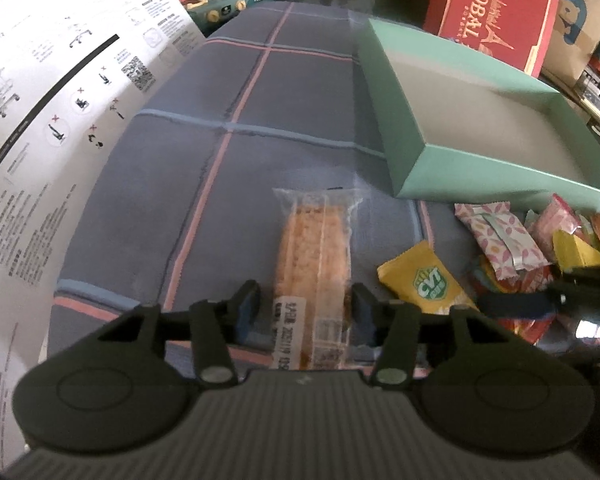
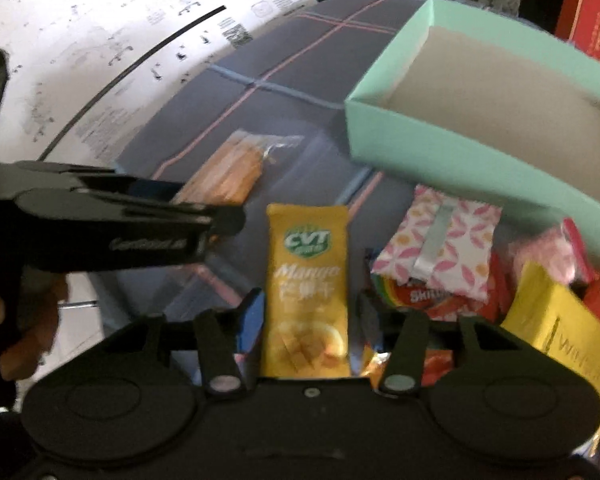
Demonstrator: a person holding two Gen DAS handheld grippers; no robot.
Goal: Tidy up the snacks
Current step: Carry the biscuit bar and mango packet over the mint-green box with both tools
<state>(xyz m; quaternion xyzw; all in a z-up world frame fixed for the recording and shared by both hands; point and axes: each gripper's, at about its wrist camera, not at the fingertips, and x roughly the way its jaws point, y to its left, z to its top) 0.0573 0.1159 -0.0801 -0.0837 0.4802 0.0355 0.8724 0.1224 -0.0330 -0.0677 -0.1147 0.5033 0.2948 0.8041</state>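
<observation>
Orange snack bar between spread fingers of left gripper, ungripped; yellow mango packet likewise inside wide-open right gripper, near green box.

Open left claw astride clear-wrapped orange snack bar.

Yellow box lettering blurred; snack pile cut off.
</observation>
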